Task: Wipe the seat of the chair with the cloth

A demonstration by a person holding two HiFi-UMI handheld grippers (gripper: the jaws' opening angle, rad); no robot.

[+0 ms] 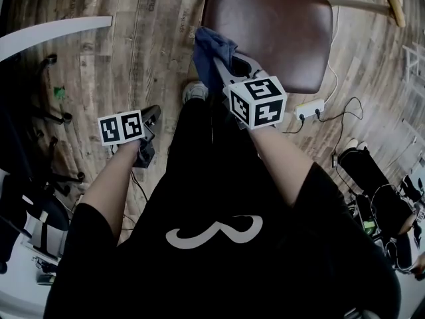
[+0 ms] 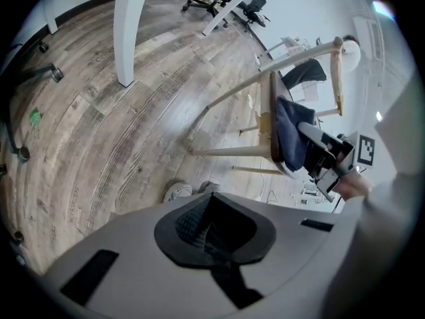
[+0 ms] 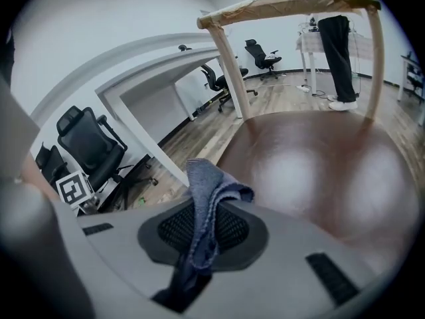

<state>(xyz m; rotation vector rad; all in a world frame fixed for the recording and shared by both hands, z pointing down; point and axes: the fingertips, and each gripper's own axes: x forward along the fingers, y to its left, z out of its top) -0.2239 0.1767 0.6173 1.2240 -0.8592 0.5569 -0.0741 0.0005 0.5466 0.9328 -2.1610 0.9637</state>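
Note:
The wooden chair's brown seat (image 1: 272, 25) lies ahead of me at the top of the head view. A blue cloth (image 1: 212, 48) hangs at the seat's near left corner, with my right gripper (image 1: 218, 64) shut on it. In the right gripper view the cloth (image 3: 206, 205) sticks up from between the jaws, just short of the glossy seat (image 3: 319, 171). My left gripper (image 1: 151, 117) hangs low on the left over the floor, apart from the chair. Its jaws look shut with nothing in them (image 2: 212, 228). It sees the chair (image 2: 269, 121) side-on, with the cloth (image 2: 292, 135).
A white curved desk edge (image 1: 53, 32) is at the far left, with office chair bases (image 1: 50, 115) below it. A white power strip (image 1: 309, 108) and cables lie on the floor right of the chair. A person (image 3: 335, 45) stands beyond the chair back (image 3: 292, 5).

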